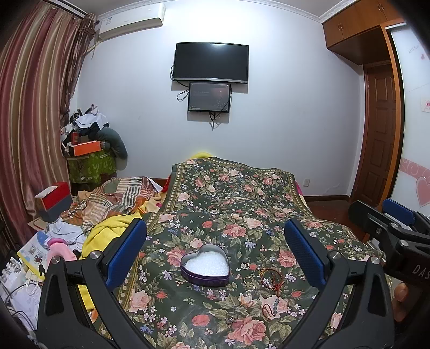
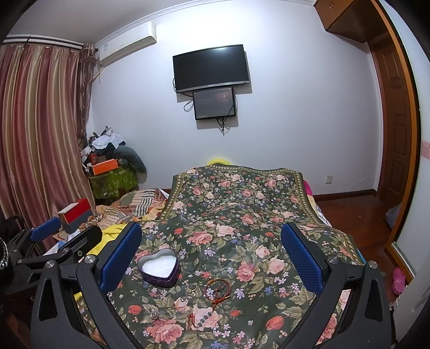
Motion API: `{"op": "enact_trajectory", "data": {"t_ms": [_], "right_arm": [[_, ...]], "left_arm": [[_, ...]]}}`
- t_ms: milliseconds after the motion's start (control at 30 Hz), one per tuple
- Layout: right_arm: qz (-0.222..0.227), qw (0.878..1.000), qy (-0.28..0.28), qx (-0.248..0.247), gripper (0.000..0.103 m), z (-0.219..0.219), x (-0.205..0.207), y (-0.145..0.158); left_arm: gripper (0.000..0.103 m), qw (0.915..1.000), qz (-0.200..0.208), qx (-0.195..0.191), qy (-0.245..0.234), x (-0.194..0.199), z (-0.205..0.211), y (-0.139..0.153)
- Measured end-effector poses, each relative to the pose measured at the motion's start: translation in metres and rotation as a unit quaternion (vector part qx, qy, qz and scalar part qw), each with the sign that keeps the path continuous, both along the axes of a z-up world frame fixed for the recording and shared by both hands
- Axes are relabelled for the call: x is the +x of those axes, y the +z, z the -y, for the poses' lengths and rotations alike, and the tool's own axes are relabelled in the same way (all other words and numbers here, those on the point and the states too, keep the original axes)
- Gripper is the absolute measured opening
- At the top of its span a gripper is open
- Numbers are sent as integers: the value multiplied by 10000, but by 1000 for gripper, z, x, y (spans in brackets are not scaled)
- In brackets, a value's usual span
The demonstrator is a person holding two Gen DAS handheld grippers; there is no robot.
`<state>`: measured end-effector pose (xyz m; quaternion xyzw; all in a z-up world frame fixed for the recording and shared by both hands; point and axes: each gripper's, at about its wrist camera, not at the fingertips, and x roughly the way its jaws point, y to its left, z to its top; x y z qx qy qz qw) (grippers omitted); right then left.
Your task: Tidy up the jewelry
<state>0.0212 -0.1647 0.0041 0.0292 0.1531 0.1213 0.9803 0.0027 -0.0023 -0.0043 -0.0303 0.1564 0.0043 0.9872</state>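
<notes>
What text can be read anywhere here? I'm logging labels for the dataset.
"DAS": white letters on the black body of the right hand-held gripper, cut off at the picture's edge.
White wall air conditioner: label too small to read.
Pink-and-white wardrobe door sticker: blurred.
Small wall-mounted screen: text unreadable.
Booklet: unreadable.

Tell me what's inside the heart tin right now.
The heart tin holds only a white foam-like lining; no jewelry shows on it. The near wall hides part of the floor. The bracelet and ring lie outside on the floral cloth.
</notes>
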Motion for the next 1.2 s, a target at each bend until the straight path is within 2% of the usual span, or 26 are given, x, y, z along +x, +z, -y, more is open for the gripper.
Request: {"op": "enact_trajectory", "data": {"t_ms": [1200], "right_arm": [[44, 10000, 7, 70, 103, 5, -2, 9]], "left_arm": [[103, 10000, 93, 8, 19, -4, 4, 10]]}}
